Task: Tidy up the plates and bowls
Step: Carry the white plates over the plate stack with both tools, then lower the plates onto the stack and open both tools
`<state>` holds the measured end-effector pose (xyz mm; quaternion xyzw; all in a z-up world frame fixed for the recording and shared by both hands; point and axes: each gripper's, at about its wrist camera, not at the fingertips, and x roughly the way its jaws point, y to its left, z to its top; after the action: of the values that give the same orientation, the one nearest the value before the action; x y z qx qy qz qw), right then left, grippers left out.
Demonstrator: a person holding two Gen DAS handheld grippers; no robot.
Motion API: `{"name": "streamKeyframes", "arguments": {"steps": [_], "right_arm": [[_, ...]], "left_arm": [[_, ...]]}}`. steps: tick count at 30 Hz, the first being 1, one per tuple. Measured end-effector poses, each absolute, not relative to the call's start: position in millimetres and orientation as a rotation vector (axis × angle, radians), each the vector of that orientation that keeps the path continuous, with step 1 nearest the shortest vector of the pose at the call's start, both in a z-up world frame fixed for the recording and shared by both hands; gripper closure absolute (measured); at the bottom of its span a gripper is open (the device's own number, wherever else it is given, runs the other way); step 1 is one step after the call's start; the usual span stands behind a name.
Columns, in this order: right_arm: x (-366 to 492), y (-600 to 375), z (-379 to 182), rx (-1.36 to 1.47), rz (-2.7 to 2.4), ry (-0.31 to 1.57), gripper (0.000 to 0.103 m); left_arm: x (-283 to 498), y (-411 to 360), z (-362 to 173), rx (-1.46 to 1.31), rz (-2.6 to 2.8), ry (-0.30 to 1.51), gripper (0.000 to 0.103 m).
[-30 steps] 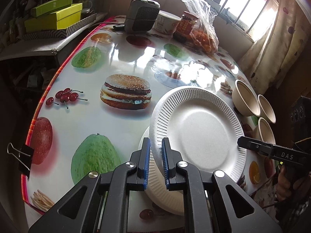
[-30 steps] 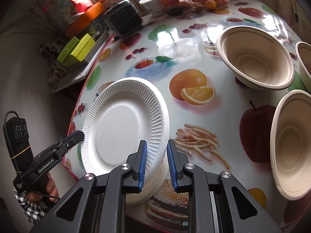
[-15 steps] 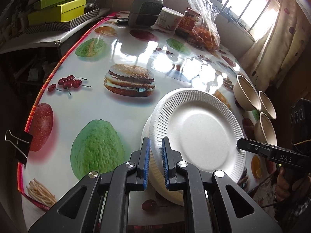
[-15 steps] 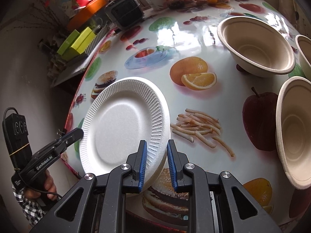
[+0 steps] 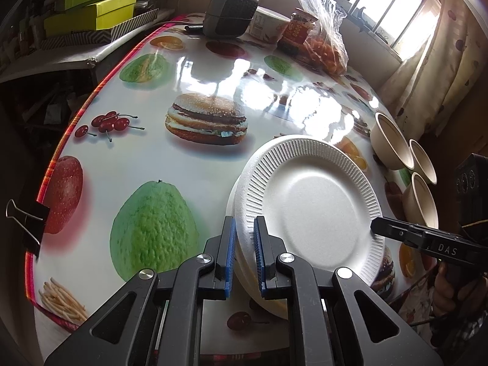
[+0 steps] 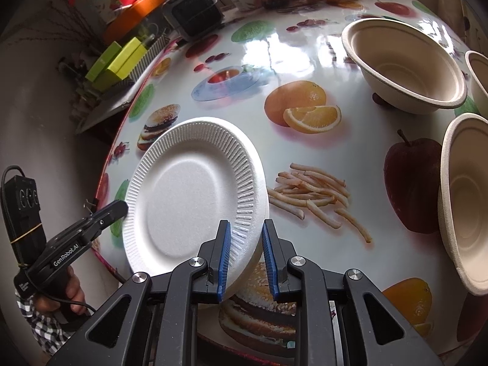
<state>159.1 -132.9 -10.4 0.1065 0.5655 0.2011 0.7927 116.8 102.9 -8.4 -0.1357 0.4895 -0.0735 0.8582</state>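
The left gripper [image 5: 244, 250] was clamped on the near rim of the white plates [image 5: 311, 210], its blue pads pressed to either side of the rim. The right gripper [image 6: 245, 259] was closed on the opposite rim of the same plates, jaws only a little apart with the rim between them. Held from both sides, the plates sat tilted at the near edge of the table [image 5: 195, 164], partly overhanging it. In the left wrist view a second white rim showed just under the top plate, so at least two were stacked; how many more I could not tell.

The top plate was round, matte white foam, with a ridged rim and a smooth flat centre.

To the left of the plates the glossy fruit-and-burger tablecloth lay bare across a wide stretch, out to the striped table edge, where a black binder clip [image 5: 26, 221] gripped the cloth. To the right stood three beige bowls [image 6: 405, 64], upright and close together near that edge, well apart from the plates.

Farthest off, along the back edge, stood a dark heater [image 5: 230, 10], a white tub [image 5: 263, 26], a red-labelled jar [image 5: 299, 30] and a clear bag of oranges [image 5: 323, 39]. Two lime-green boxes [image 5: 91, 12] lay on a side shelf beyond the table.
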Motion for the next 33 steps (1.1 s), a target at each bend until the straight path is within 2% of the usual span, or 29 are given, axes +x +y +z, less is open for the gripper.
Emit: {"name": "streamKeyframes", "arguments": {"steps": [24, 33], "right_arm": [[156.2, -130.1, -11.0, 0.195, 0.418, 1.198, 0.081], [155.6, -129.4, -8.2, 0.192, 0.419, 1.19, 0.077]], "left_arm": [[112.4, 100.3, -6.3, -0.261, -0.143, 1.004, 0.09], [111.3, 99.6, -4.8, -0.254, -0.142, 0.999, 0.09]]}}
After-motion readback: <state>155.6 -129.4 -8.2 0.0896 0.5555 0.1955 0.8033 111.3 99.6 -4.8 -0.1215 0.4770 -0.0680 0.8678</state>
